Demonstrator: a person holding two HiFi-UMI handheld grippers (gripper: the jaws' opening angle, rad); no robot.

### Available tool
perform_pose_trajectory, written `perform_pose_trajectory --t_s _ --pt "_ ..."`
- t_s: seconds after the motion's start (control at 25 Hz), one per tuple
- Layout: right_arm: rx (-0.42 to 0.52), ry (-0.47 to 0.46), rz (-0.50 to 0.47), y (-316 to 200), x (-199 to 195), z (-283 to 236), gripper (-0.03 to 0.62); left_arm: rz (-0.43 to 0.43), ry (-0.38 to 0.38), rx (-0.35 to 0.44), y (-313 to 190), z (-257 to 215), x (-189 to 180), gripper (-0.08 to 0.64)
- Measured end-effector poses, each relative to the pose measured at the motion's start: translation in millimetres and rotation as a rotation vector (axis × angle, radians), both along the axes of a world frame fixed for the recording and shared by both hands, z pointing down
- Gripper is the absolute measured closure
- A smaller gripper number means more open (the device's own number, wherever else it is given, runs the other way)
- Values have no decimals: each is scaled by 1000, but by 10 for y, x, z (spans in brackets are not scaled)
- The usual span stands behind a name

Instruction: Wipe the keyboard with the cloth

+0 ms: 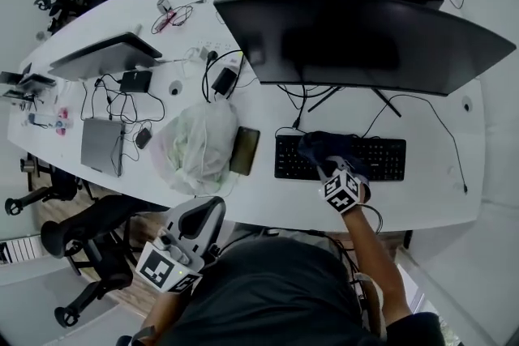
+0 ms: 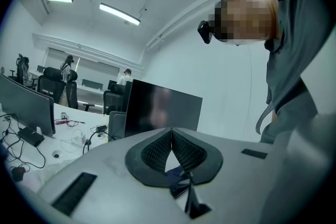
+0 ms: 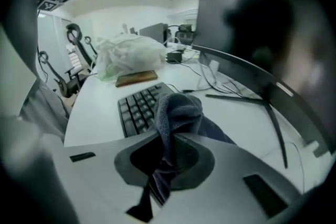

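A black keyboard (image 1: 381, 160) lies on the white desk in front of the big monitor. My right gripper (image 1: 328, 168) is over the keyboard's middle, shut on a dark blue-grey cloth (image 1: 323, 147) that drapes onto the keys. In the right gripper view the cloth (image 3: 176, 113) bunches up from between the jaws, with the keyboard (image 3: 137, 107) just beyond it to the left. My left gripper (image 1: 197, 220) is held off the desk's near edge, at the person's side. Its view points up at the room, and its jaws (image 2: 171, 140) meet at the tips with nothing between them.
A curved monitor (image 1: 365, 40) stands behind the keyboard on thin legs, with cables (image 1: 422, 109) trailing right. Left of the keyboard lie a brown wallet-like case (image 1: 244, 150) and a crumpled plastic bag (image 1: 197, 143). Laptops, adapters and wires crowd the desk's left. Office chairs (image 1: 89, 243) stand below.
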State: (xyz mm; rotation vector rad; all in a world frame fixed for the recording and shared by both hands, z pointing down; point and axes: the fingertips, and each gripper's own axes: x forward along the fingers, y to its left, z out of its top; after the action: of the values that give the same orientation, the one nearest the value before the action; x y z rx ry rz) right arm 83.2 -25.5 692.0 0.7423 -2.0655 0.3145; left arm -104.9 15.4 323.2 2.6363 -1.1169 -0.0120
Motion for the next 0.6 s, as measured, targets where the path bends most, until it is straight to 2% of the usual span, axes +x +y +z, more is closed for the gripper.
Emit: perform_pose_trajectory --t_s 0.08,0.16,0.24,0.28,0.36,0.48,0.56,0.6 --pt "2 51 132 61 741 -24 566 -19 -17 -19 26 126 -116 552" --pt "-6 143 268 113 1408 -65 566 -25 -23 -25 45 202 -179 552" --pt "3 217 362 94 1748 -161 566 -21 -14 -17 45 210 -180 552" --pt "20 213 374 45 1710 -230 566 -17 -10 -15 41 214 -169 552" --pt "51 136 301 -66 1221 -291 566 -4 -7 -20 36 225 -127 552" --pt "24 -3 35 -37 -11 -95 566 22 -15 -24 38 214 -35 552" --pt "-23 -46 -122 48 -754 -64 566 38 -25 -20 42 198 7 552" --pt "-42 -45 -166 75 -977 -57 566 42 -30 -19 46 192 14 552"
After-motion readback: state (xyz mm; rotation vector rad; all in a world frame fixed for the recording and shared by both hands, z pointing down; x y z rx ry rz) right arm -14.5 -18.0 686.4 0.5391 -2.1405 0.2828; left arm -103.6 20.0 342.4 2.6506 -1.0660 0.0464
